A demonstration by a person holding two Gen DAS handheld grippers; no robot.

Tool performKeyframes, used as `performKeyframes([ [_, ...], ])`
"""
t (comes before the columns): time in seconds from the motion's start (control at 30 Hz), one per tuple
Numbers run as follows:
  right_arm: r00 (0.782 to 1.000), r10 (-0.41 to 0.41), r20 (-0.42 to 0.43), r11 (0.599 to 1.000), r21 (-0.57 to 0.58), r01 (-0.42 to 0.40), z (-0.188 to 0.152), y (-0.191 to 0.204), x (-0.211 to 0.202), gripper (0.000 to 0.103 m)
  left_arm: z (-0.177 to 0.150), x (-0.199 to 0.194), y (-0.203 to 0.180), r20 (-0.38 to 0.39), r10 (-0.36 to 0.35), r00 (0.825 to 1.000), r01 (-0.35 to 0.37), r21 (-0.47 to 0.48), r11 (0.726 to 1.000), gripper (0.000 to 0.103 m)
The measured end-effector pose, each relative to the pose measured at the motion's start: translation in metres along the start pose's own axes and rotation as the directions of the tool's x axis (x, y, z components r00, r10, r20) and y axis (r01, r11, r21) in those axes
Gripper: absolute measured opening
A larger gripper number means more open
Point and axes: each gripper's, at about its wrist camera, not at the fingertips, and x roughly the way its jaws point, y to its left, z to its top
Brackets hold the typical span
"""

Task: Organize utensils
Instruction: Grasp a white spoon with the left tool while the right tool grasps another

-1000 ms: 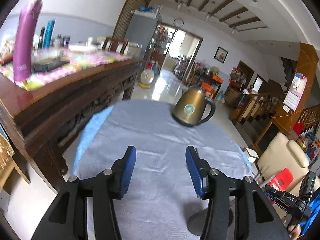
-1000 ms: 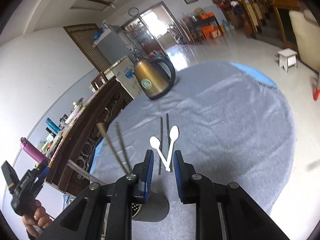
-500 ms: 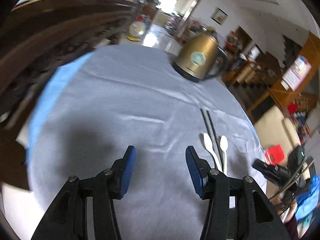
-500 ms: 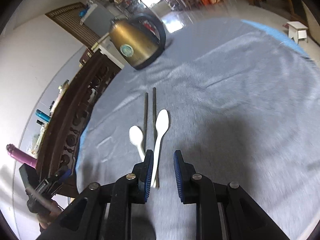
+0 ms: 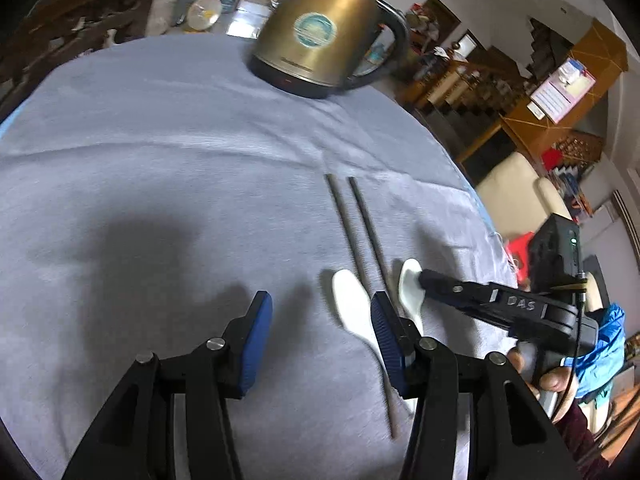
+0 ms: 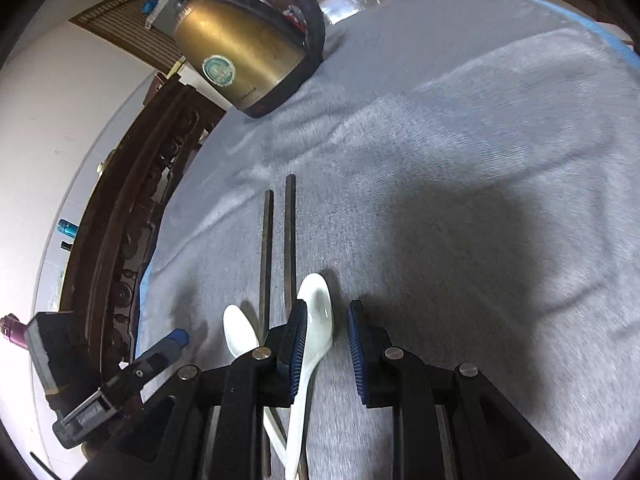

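Two white spoons and two dark chopsticks lie together on the grey-blue cloth. In the left wrist view the left spoon (image 5: 352, 308) lies just beyond my left gripper (image 5: 320, 312), which is open and empty; its right finger overlaps that spoon's handle. The chopsticks (image 5: 360, 224) run between the spoons. My right gripper (image 6: 326, 312) is open and low over the right spoon (image 6: 318, 312), whose bowl sits between the jaws, close to the left pad. The other spoon (image 6: 238, 332) and the chopsticks (image 6: 290, 232) lie to its left. From the left view the right gripper (image 5: 426, 280) covers the right spoon (image 5: 410, 292).
A brass electric kettle (image 5: 328, 28) (image 6: 240, 40) stands at the far side of the round table (image 5: 160, 140). A dark carved sideboard (image 6: 120, 220) runs along the left. A cream armchair (image 5: 516, 196) sits beyond the right edge. A person's hand (image 5: 552, 380) holds the right gripper.
Both grippers have dropped toward the table and tipped downward. The spoons and chopsticks are now close in front, and the right gripper's jaws have come around the right spoon's bowl.
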Motion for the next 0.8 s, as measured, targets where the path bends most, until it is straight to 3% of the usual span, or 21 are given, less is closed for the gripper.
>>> performKeyframes([
  [0.1, 1.000, 0.010, 0.007, 1.000, -0.021, -0.010, 0.004, 0.003, 0.006, 0.024, 0.006, 0.011, -0.008, -0.013, -0.022, 1.000, 0.023, 0.011, 1.000, 0.052],
  [0.17, 1.000, 0.002, 0.012, 0.999, -0.049, -0.001, 0.004, 0.006, 0.010, 0.015, 0.009, 0.018, -0.009, -0.031, -0.034, 0.999, 0.034, 0.005, 0.999, 0.048],
  [0.2, 1.000, -0.017, 0.019, 0.997, -0.069, 0.018, 0.004, 0.009, 0.010, 0.006, 0.009, 0.024, -0.010, -0.047, -0.040, 0.998, 0.040, 0.000, 0.999, 0.036],
  [0.23, 0.999, -0.037, 0.019, 0.995, -0.093, 0.039, 0.003, 0.011, 0.012, 0.004, 0.009, 0.029, -0.010, -0.066, -0.041, 0.997, 0.041, -0.004, 0.999, 0.022],
  [0.33, 0.997, -0.058, 0.047, 0.992, -0.111, 0.063, -0.001, 0.012, 0.008, 0.003, 0.007, 0.038, -0.008, -0.088, -0.034, 0.996, 0.033, -0.013, 0.999, 0.007],
  [0.47, 0.995, -0.043, 0.089, 0.993, -0.102, 0.052, -0.006, 0.009, -0.006, 0.003, 0.004, 0.036, -0.009, -0.069, 0.000, 0.998, 0.000, -0.004, 1.000, 0.002],
  [0.6, 0.988, -0.042, 0.149, 0.994, -0.091, 0.056, -0.012, 0.005, -0.034, 0.003, 0.005, 0.009, -0.006, 0.011, 0.034, 0.999, -0.034, -0.008, 0.999, 0.002],
  [0.8, 0.959, -0.048, 0.280, 0.995, -0.075, 0.072, -0.031, 0.006, -0.085, 0.003, 0.006, -0.034, 0.002, 0.105, 0.077, 0.992, -0.072, -0.045, 0.996, 0.002],
])
